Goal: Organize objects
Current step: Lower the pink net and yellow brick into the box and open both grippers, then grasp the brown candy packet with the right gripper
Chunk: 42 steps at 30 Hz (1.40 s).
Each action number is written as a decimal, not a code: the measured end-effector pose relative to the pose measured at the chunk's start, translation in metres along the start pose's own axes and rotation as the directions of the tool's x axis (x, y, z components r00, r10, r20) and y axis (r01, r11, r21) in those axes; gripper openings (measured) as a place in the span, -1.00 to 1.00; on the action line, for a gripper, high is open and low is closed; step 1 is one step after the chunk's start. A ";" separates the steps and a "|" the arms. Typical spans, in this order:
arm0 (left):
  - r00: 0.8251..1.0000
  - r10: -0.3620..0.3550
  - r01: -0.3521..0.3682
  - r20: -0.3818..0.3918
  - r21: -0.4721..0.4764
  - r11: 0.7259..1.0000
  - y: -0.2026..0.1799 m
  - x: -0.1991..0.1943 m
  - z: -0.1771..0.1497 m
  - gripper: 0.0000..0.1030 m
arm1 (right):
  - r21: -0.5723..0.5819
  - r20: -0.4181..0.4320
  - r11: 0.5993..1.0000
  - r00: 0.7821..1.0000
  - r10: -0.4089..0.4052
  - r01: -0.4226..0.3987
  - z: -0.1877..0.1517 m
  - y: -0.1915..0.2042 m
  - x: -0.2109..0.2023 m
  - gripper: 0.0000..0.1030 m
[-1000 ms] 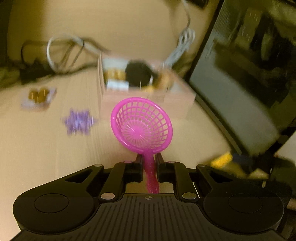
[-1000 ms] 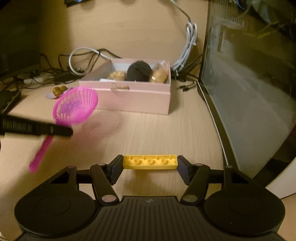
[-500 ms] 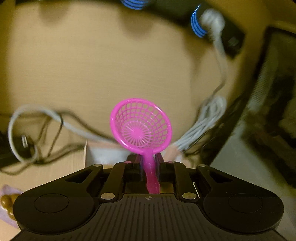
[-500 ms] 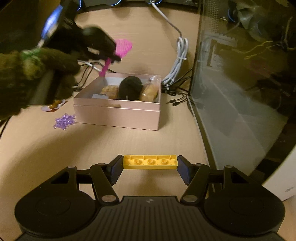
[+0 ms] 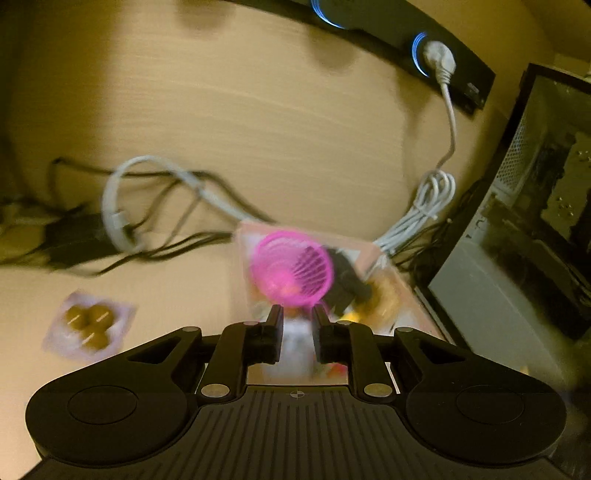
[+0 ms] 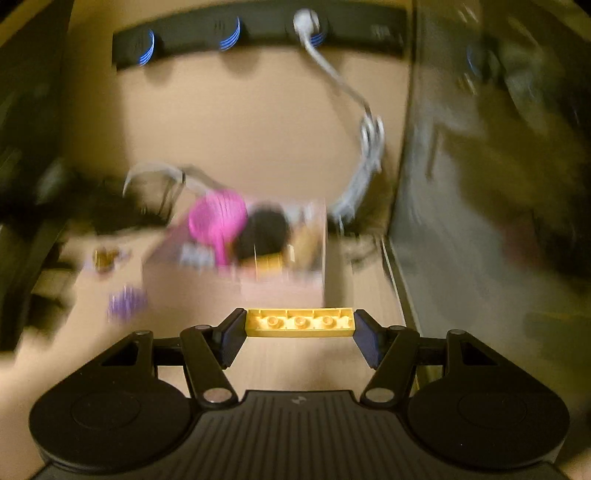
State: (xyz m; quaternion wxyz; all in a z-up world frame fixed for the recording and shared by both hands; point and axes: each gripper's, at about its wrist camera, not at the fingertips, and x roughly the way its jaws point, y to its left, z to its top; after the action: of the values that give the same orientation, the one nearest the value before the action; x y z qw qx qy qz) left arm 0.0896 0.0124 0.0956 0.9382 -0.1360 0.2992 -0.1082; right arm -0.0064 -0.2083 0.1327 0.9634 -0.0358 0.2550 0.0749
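Note:
In the left wrist view the pink mesh strainer (image 5: 291,273) lies blurred in the pink box (image 5: 369,254), clear of my left gripper (image 5: 297,325), whose jaws stand slightly apart and hold nothing. In the right wrist view my right gripper (image 6: 299,326) is shut on a yellow brick (image 6: 299,323), held above the desk in front of the pink box (image 6: 280,288). The strainer (image 6: 218,221) shows at the box's left end, beside a black round object (image 6: 266,232).
A packet of brown sweets (image 5: 88,325) and a purple snowflake piece (image 6: 125,302) lie on the desk left of the box. Cables (image 5: 147,221) and a power strip (image 6: 258,29) are behind. A computer case (image 5: 517,240) stands at right.
My left gripper opened and let go of the strainer, which dropped into the box. My right gripper moved closer to the box, still holding the brick.

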 end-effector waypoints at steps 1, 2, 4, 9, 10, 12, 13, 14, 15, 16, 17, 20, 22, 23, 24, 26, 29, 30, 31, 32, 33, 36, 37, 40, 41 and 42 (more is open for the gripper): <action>1.000 0.013 -0.013 -0.005 -0.011 1.000 0.008 -0.007 -0.007 -0.65 | -0.006 0.029 1.000 1.000 0.007 -0.007 0.011 0.003 0.007 0.22; 1.000 0.027 -0.028 -0.010 -0.023 0.999 0.016 -0.014 -0.013 -0.65 | -0.017 0.052 1.000 0.999 0.008 -0.008 0.023 0.005 0.016 0.22; 0.998 0.065 -0.066 -0.023 -0.050 0.997 0.032 -0.027 -0.029 -0.65 | -0.047 0.061 0.999 0.998 -0.004 0.007 0.042 0.011 0.038 0.24; 0.987 0.137 -0.144 -0.081 -0.082 0.986 0.069 -0.043 -0.049 -0.65 | 0.028 -0.049 0.999 0.998 0.042 -0.041 0.043 0.009 0.066 0.67; 0.986 0.132 -0.141 -0.105 -0.075 0.987 0.075 -0.043 -0.051 -0.65 | 0.051 -0.069 0.997 0.996 0.062 -0.058 0.036 0.008 0.067 0.73; 0.984 0.113 -0.120 -0.140 -0.043 0.992 0.076 -0.039 -0.054 -0.65 | 0.074 -0.109 0.994 0.990 0.088 -0.080 0.018 0.011 0.066 0.83; 0.984 0.100 -0.104 -0.149 -0.022 0.994 0.075 -0.035 -0.055 -0.65 | 0.076 -0.130 0.994 0.987 0.090 -0.081 0.010 0.012 0.065 0.83; 0.984 0.083 -0.083 -0.158 0.005 0.997 0.071 -0.031 -0.055 -0.65 | 0.076 -0.155 0.994 0.984 0.092 -0.081 0.001 0.014 0.065 0.83; 0.984 0.066 -0.063 -0.164 0.025 0.998 0.066 -0.027 -0.056 -0.65 | 0.075 -0.179 0.994 0.979 0.096 -0.083 -0.009 0.016 0.062 0.83; 0.984 0.050 -0.044 -0.170 0.038 0.998 0.062 -0.023 -0.056 -0.65 | 0.073 -0.200 0.994 0.975 0.099 -0.086 -0.018 0.018 0.060 0.83; 0.984 0.040 -0.032 -0.176 0.048 0.998 0.057 -0.019 -0.058 -0.65 | 0.068 -0.217 0.994 0.971 0.100 -0.087 -0.027 0.019 0.058 0.83; 0.983 0.040 -0.023 -0.181 0.091 0.996 0.044 -0.009 -0.062 -0.65 | 0.056 -0.255 0.996 0.963 0.085 -0.073 -0.050 0.021 0.050 0.94; 0.983 0.048 -0.030 -0.179 0.104 0.994 0.039 -0.005 -0.064 -0.65 | 0.055 -0.281 0.997 0.957 0.074 -0.061 -0.058 0.021 0.048 0.96; 0.983 0.049 -0.031 -0.177 0.101 0.994 0.037 -0.005 -0.065 -0.65 | 0.054 -0.289 0.997 0.954 0.073 -0.060 -0.061 0.021 0.048 0.96; 0.984 0.050 -0.034 -0.172 0.095 0.995 0.038 -0.005 -0.064 -0.65 | 0.053 -0.290 0.997 0.954 0.075 -0.062 -0.062 0.023 0.048 0.96; 0.986 0.062 -0.049 -0.158 0.084 0.995 0.041 -0.009 -0.062 -0.65 | 0.041 -0.273 0.996 0.958 0.092 -0.084 -0.059 0.029 0.045 0.97; 0.989 0.089 -0.085 -0.121 0.039 0.996 0.055 -0.025 -0.058 -0.65 | -0.005 -0.231 0.990 0.964 0.135 -0.140 -0.051 0.050 0.044 1.00; 0.990 0.092 -0.091 -0.106 0.015 0.996 0.062 -0.034 -0.058 -0.65 | -0.025 -0.218 0.986 0.963 0.158 -0.168 -0.045 0.061 0.045 1.00; 0.991 0.097 -0.097 -0.092 -0.005 0.995 0.069 -0.044 -0.058 -0.65 | -0.043 -0.205 0.980 0.962 0.181 -0.194 -0.040 0.072 0.046 1.00; 0.992 0.106 -0.108 -0.074 -0.024 0.994 0.077 -0.055 -0.058 -0.65 | -0.065 -0.191 0.973 0.960 0.207 -0.223 -0.033 0.086 0.050 1.00; 0.991 0.122 -0.124 -0.054 -0.044 0.991 0.086 -0.068 -0.059 -0.65 | -0.086 -0.180 0.964 0.956 0.232 -0.250 -0.026 0.101 0.055 1.00; 0.986 0.167 -0.166 -0.004 -0.114 0.980 0.115 -0.105 -0.058 -0.65 | -0.137 -0.166 0.938 0.941 0.296 -0.319 -0.003 0.150 0.077 1.00; 0.985 0.172 -0.168 0.013 -0.141 0.976 0.125 -0.117 -0.058 -0.65 | -0.155 -0.169 0.930 0.937 0.307 -0.332 0.003 0.166 0.087 1.00; 0.983 0.169 -0.151 0.069 -0.213 0.965 0.157 -0.154 -0.057 -0.65 | -0.190 -0.202 0.921 0.931 0.303 -0.340 0.016 0.212 0.125 1.00; 0.983 0.158 -0.133 0.090 -0.232 0.964 0.168 -0.166 -0.057 -0.65 | -0.190 -0.216 0.923 0.931 0.293 -0.334 0.019 0.225 0.139 1.00; 0.984 0.145 -0.114 0.108 -0.247 0.962 0.177 -0.177 -0.057 -0.65 | -0.180 -0.227 0.929 0.933 0.280 -0.323 0.021 0.235 0.154 1.00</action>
State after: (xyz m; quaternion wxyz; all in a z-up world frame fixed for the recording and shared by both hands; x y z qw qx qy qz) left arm -0.0635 0.2181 0.0880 0.9368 -0.2352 0.2591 -0.0008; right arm 0.0977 0.0448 0.0675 0.9007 -0.1067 0.3420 0.2457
